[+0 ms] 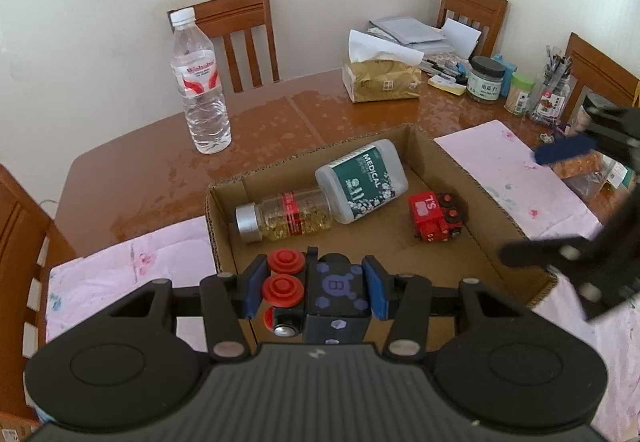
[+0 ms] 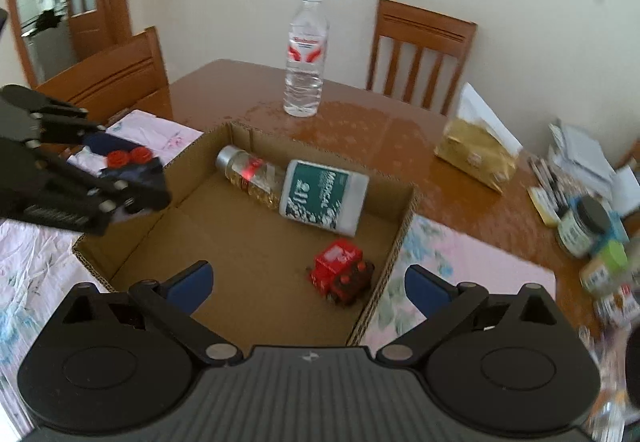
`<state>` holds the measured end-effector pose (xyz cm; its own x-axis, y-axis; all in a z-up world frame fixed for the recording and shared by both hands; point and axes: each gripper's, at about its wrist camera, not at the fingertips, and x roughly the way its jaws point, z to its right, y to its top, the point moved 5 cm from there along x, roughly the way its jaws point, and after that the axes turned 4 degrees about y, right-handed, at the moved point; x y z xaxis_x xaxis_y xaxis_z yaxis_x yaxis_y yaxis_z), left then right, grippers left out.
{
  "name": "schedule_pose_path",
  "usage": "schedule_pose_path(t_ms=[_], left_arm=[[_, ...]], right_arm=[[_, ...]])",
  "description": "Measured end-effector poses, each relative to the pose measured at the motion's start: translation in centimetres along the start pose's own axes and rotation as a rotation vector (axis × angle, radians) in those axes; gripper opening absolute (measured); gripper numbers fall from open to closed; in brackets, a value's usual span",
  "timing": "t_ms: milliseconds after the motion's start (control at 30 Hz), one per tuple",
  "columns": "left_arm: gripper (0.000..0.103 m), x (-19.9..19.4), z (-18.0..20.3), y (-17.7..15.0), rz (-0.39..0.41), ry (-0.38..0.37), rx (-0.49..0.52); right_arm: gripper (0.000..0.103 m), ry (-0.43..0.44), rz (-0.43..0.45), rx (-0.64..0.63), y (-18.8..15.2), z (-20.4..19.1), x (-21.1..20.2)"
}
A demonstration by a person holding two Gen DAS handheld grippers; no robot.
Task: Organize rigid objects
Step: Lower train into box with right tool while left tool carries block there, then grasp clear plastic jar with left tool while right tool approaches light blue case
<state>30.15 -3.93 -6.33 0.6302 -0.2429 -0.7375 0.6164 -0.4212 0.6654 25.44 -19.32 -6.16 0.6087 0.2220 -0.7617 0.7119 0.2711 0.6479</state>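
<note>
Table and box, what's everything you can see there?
Box: 1, brown cardboard, on table.
Pill bottle: 1, clear with silver cap, lying in box.
Medical bottle: 1, white and green, lying in box.
Red train: 1, in box.
Black train: 1, red wheels, held over box edge.
Water bottle: 1, clear, upright on table.
Tissue pack: 1, gold, far side.
Jars: several, far right.
Chairs: brown, around table.
Table: 1, brown.
Left gripper: shut on black train.
Right gripper: open, over box.
</note>
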Motion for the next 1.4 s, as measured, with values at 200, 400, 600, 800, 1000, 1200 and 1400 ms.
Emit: schedule_pose_path(t_ms=[200, 400, 600, 800, 1000, 1200, 1400], left_arm=[[0.049, 1.9, -1.2, 1.6, 0.021, -0.024, 0.030], [0.078, 3.1, -2.2, 3.1, 0.069, -0.013, 0.035], [0.102, 2.8, -2.9, 2.1, 0.079, 0.012, 0.016], [0.102, 1.0, -3.3, -0.5, 0.074, 0.022, 0.005], [0.102, -1.3, -3.6, -3.2, 0.079, 0.042, -0.017], [0.102, -3.0, -3.4, -6.0, 0.066, 0.041, -0.069], [0.102, -4.2, -2.6, -8.4, 0.048, 0.043, -0.111]], right_arm=[[0.103, -0.066, 0.002, 0.076, -0.8, -0.8, -1.6], [0.103, -0.132, 0.007, 0.146, -1.6, -1.0, -3.0], [0.103, -0.186, -0.013, 0.203, -2.7, -1.3, -3.4], [0.103, -0.231, -0.039, 0.259, -4.2, -1.6, -3.2], [0.103, -0.264, -0.062, 0.310, -5.8, -1.8, -2.9], [0.103, -0.274, -0.094, 0.367, -7.9, -2.2, -2.7], [0.103, -0.256, -0.155, 0.384, -10.4, -3.0, -1.5]])
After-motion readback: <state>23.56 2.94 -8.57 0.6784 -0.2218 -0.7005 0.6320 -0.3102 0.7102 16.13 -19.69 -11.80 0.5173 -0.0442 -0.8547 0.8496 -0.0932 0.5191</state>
